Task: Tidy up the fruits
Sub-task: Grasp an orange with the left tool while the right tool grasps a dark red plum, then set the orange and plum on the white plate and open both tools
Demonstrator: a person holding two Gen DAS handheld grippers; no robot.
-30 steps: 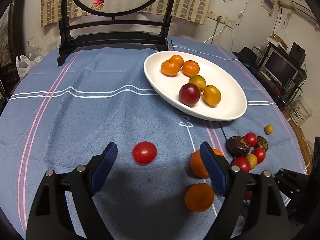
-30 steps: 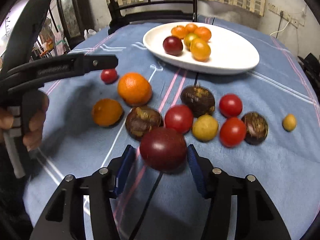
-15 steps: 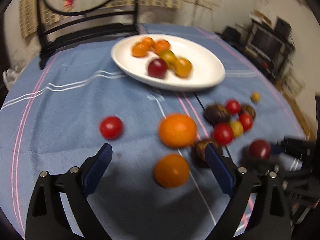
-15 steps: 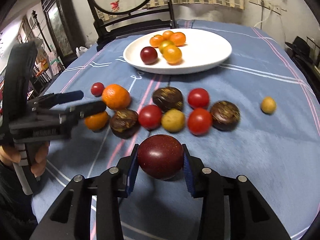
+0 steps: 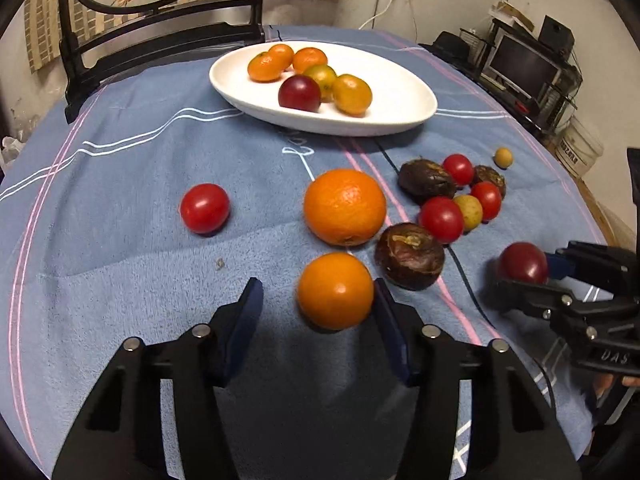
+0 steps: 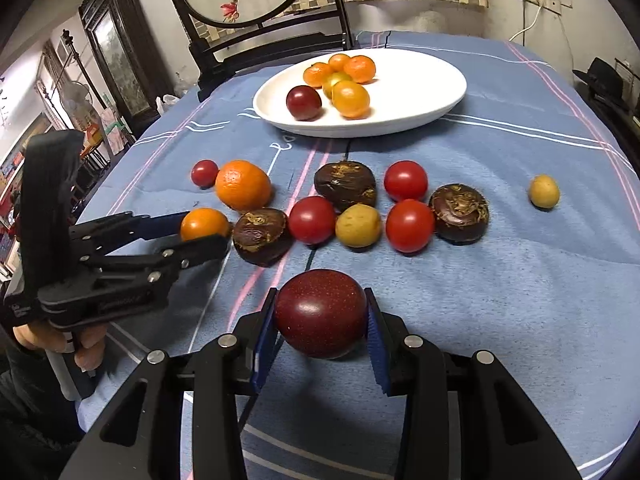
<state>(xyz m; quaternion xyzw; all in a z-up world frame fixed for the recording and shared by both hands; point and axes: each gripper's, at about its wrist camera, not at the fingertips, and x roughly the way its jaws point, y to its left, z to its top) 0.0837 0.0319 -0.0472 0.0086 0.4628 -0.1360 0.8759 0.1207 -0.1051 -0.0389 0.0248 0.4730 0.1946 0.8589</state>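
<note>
— Orange is what sits between the left gripper's [image 5: 318,304] blue pads now, isn't it?
— Yes, the small orange [image 5: 335,290], low in the centre of the left view. Half a second ago it lay ahead of wide-spread fingers; now the pads have narrowed around it. The right-hand pad touches it, the left one is apart, so the jaws are open.
— And the right gripper [image 6: 320,322]?
— Clamped on the dark red plum [image 6: 320,313], bottom centre of its view, as it was a second ago. In the left view that plum [image 5: 523,263] shows at the right edge.
— What else has changed?
— The left view was blurred and is now sharp. The bigger orange [image 5: 345,207] sits just above the small one, a brown wrinkled fruit [image 5: 409,255] to its right.
— The plate?
— The white plate [image 6: 424,92] is at upper centre on the blue tablecloth [image 6: 520,280], with its mandarins and a second plum [image 6: 303,102] as before.
</note>
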